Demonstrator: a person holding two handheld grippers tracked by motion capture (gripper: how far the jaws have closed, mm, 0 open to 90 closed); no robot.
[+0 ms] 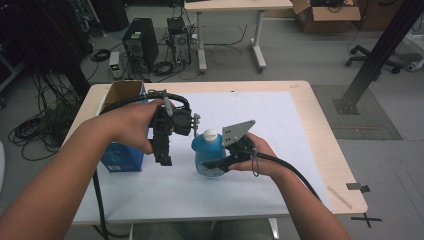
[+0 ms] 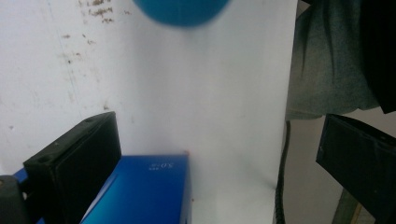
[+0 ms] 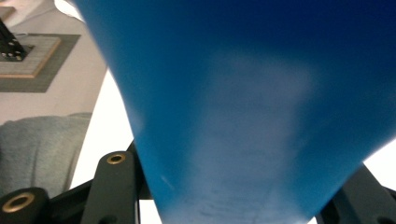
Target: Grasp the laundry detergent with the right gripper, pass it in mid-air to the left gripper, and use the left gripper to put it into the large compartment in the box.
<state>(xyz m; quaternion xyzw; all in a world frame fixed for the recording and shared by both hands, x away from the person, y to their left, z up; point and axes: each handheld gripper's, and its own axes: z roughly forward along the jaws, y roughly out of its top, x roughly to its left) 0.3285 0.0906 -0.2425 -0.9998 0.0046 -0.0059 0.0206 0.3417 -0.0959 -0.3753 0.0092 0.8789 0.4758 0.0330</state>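
Blurred blue bottle [image 3: 243,107], base cut off, clamped between right gripper [image 1: 220,164] fingers.

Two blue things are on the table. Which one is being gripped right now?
The round blue bottle with the white cap, clamped by the right gripper. The blue box merely stands at the table's left side, ungripped.

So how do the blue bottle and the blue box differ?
The blue bottle is rounded with a white cap; the blue box is square-edged with its cardboard top open. The bottle sits clamped in the right gripper; the box stands free beside the open left gripper. Both are blue and upright on the white table.
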